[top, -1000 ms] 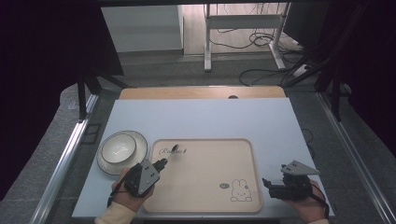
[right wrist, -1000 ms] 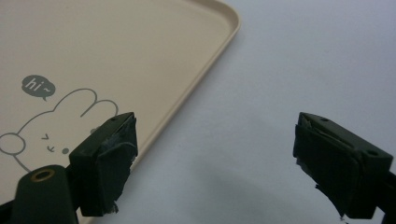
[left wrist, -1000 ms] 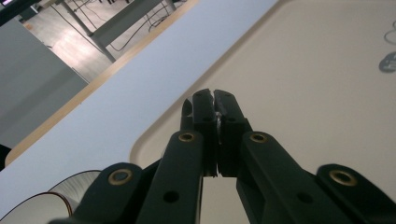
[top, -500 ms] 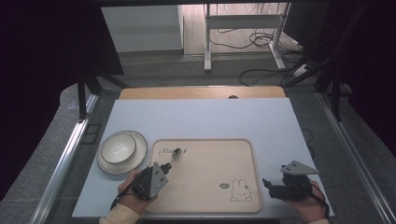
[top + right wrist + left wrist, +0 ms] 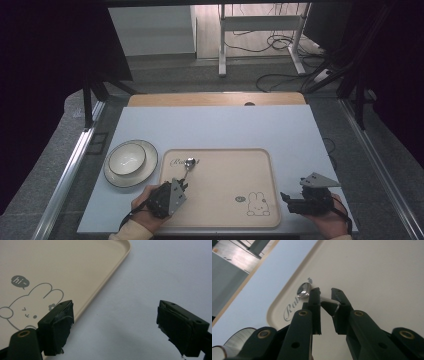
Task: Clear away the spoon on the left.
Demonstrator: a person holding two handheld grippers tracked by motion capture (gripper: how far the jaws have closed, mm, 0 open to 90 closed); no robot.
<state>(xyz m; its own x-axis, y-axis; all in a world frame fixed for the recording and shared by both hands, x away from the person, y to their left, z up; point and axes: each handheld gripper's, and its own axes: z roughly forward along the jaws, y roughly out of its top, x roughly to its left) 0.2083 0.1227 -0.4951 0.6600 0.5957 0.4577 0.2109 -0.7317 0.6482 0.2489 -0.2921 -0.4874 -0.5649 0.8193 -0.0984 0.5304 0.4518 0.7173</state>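
Because the spoon (image 5: 188, 165) lay flat on the tray (image 5: 225, 155), the left claw (image 5: 325, 298) sat low astride its handle, jaws just opening and barely parted, while the right claw (image 5: 289, 200) idled wide open over the desk (image 5: 225, 125).

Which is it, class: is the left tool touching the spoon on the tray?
Cannot tell. In the left gripper view the spoon's handle lies between the left tool's jaws, which have just been opening; any remaining contact is unclear.
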